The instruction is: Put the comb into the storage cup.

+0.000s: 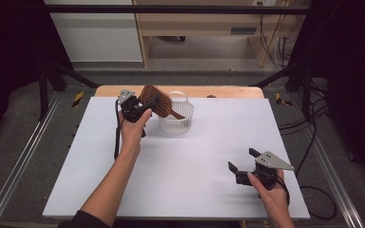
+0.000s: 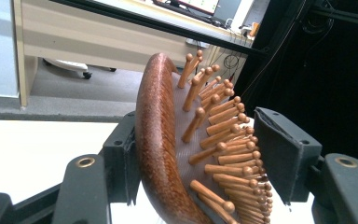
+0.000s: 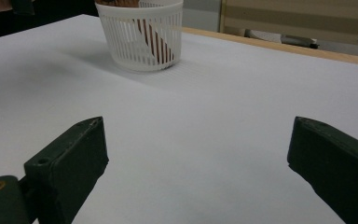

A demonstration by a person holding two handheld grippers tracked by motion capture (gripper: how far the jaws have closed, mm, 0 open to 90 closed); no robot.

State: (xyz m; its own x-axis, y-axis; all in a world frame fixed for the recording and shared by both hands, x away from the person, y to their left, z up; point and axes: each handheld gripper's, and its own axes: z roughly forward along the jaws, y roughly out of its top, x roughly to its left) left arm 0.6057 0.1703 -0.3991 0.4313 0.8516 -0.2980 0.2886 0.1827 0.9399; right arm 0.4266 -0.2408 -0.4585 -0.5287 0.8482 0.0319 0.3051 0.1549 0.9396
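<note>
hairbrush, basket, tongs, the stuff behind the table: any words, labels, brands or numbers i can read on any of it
None can be read.
Wooden hairbrush: no brand or mark on the back or bristle pad that shows.
White slatted basket: plain.
Left tongs and right tongs: no lettering.
Screen at the top of the left gripper view: lit, but too small and blurred to read.
Yellow-and-black striped markers on the floor: stripes alone, no text.
</note>
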